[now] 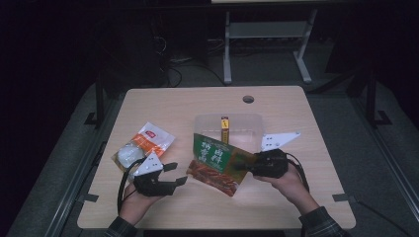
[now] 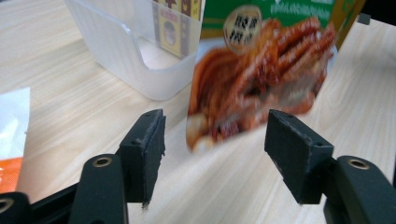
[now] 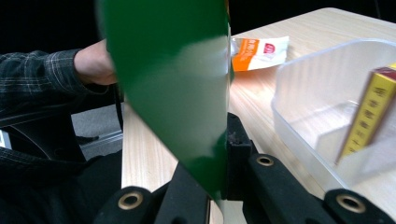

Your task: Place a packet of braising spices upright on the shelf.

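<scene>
right gripper (image 1: pixel 245 166) clamps glossy green flat pouch (image 1: pixel 216 163); left gripper (image 1: pixel 179 174) agape, empty.

A snack pouch (image 1: pixel 217 163) lies before the tub (image 1: pixel 247 129), which holds a box (image 1: pixel 225 129); a sachet (image 1: pixel 146 143) lies left.

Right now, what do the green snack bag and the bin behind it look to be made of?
Snack bag: thin glossy plastic film, likely; its green back shows a bright sheen and it bends in the right gripper.
Bin: clear, slightly frosted rigid plastic; the yellow box shows through its wall.
</scene>
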### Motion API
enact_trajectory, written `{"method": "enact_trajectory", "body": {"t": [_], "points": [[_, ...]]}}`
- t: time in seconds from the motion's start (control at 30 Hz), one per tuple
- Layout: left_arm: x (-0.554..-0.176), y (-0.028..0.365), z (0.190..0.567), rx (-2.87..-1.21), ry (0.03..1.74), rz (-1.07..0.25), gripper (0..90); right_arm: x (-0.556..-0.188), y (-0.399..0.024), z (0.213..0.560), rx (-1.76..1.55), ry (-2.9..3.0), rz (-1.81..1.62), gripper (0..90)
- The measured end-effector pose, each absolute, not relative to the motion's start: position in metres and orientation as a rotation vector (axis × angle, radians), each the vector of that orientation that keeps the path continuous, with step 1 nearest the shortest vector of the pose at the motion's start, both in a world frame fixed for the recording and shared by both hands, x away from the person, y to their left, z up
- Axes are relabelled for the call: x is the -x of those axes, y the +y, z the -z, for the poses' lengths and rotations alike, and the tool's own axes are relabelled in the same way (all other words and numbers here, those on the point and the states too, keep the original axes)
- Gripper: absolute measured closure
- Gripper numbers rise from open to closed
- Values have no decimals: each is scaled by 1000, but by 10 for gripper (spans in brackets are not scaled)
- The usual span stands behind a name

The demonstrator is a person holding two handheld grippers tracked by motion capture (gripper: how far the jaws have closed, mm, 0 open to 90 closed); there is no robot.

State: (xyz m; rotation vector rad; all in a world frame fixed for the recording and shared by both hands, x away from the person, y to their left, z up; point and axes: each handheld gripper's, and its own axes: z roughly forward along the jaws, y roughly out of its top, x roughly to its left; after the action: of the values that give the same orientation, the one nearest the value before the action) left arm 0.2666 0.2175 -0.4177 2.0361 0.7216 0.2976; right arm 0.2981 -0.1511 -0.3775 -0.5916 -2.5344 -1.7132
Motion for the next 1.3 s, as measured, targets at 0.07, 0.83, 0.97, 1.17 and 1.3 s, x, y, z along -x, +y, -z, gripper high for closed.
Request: {"method": "enact_trajectory", "body": {"t": [0.07, 0.83, 0.97, 1.17, 1.3], "points": [[-266, 218, 420, -2040, 723, -287, 332, -297, -157, 377, 605, -2537, 1719, 899], [-270, 201, 434, -2152, 676, -268, 229, -284, -241, 350, 846, -2573, 1803, 899], [-271, 200, 435, -2158, 670, -270, 230, -283, -249, 345, 892, -2581, 1813, 899], [-272, 200, 436, -2163, 673, -274, 230, -286, -257, 337, 935, -2586, 1848, 900], [-272, 199, 437, -2163, 679, -270, 230, -289, -260, 332, 959, -2594, 1869, 900]]}}
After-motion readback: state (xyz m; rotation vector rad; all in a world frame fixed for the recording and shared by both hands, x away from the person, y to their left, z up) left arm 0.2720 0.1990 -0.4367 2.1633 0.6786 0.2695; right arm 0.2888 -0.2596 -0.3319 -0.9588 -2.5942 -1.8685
